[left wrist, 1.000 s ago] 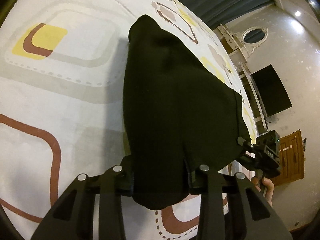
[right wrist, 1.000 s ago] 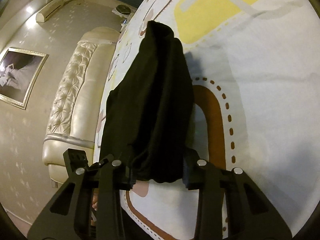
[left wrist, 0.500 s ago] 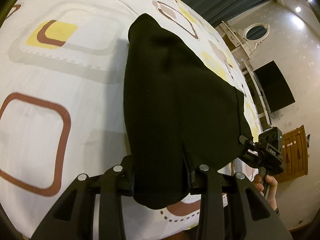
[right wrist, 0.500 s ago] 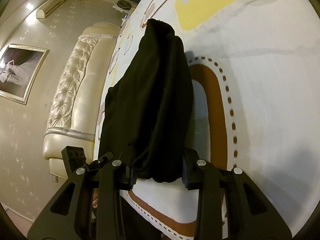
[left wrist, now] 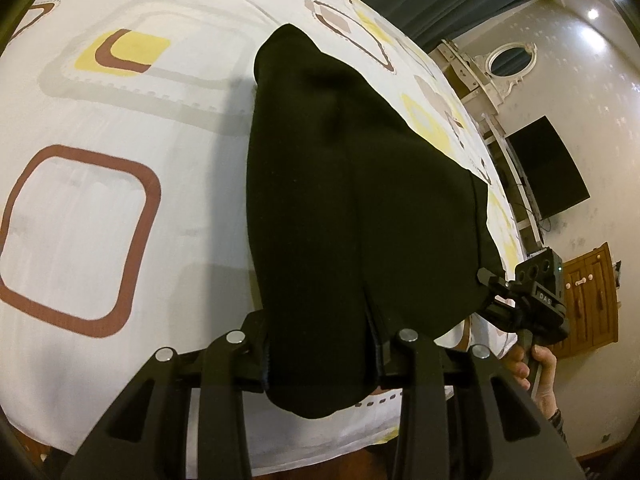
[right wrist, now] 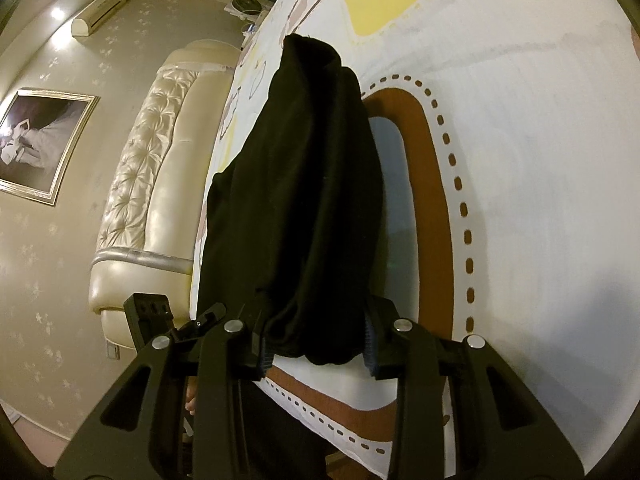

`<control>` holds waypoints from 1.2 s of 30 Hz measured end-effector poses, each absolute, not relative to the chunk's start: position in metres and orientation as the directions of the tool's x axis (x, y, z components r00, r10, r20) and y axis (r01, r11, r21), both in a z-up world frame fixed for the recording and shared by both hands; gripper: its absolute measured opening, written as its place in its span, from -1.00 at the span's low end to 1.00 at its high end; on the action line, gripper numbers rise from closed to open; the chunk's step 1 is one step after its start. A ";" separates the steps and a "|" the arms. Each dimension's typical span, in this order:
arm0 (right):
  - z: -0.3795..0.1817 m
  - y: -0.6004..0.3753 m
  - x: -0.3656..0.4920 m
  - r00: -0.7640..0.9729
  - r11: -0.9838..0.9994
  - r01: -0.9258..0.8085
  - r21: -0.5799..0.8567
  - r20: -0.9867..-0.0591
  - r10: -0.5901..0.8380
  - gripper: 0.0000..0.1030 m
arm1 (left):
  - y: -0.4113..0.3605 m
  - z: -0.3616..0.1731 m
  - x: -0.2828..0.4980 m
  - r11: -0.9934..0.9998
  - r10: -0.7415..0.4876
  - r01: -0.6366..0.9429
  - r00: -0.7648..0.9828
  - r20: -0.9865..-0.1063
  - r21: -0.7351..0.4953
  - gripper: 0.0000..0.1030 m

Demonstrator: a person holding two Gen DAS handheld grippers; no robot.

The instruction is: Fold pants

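Note:
The black pants (left wrist: 352, 208) hang bunched between both grippers and stretch away over the patterned bedsheet (left wrist: 120, 208), their far end resting on the bed. My left gripper (left wrist: 324, 364) is shut on one near corner of the cloth. The right gripper (right wrist: 316, 350) is shut on the other corner of the pants (right wrist: 304, 200). In the left wrist view the right gripper (left wrist: 524, 300) shows at the right, a hand on its handle. The left gripper's body (right wrist: 152, 320) shows at the lower left of the right wrist view.
The bed's near edge (left wrist: 320, 452) runs just under the grippers. A cream tufted headboard (right wrist: 152, 184) lies left of the bed in the right wrist view. A dark screen (left wrist: 548, 168) and a wooden cabinet (left wrist: 592, 296) stand by the far wall.
Both grippers have drawn back toward the bed's near edge with the pants; more of the sheet's edge and pattern shows beneath them. The grips are unchanged.

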State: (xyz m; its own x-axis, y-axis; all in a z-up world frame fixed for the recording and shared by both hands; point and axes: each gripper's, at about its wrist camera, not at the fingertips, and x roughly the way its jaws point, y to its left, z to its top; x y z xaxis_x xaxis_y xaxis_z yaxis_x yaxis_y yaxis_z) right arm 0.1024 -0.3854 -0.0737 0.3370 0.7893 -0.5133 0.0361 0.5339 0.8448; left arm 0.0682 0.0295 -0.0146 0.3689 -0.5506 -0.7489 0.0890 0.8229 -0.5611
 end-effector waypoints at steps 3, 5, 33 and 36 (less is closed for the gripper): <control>-0.074 -0.386 0.101 0.336 0.534 0.036 0.845 -0.513 0.790 -0.35 | 0.029 -0.016 0.070 0.822 -0.553 0.098 0.370 -0.746 -0.561 -0.30; -0.074 -0.386 0.101 0.337 0.534 0.035 0.845 -0.513 0.789 -0.36 | 0.029 -0.017 0.071 0.819 -0.557 0.097 0.369 -0.744 -0.566 -0.30; -0.076 -0.388 0.091 0.347 0.444 0.061 0.894 -0.436 0.830 0.08 | 0.036 -0.027 0.069 0.781 -0.609 0.119 0.367 -0.703 -0.614 0.65; -0.075 -0.387 0.090 0.352 0.425 0.052 0.904 -0.415 0.839 0.19 | 0.034 -0.028 0.069 0.785 -0.605 0.125 0.367 -0.707 -0.607 0.66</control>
State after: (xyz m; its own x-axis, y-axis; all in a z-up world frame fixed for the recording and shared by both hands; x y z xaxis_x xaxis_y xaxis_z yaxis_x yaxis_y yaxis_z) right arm 0.0898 -0.3873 -0.0751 0.3519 0.8392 -0.4146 0.0523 0.4246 0.9039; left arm 0.0687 0.0339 -0.0281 0.3669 -0.6050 -0.7067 0.1253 0.7849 -0.6069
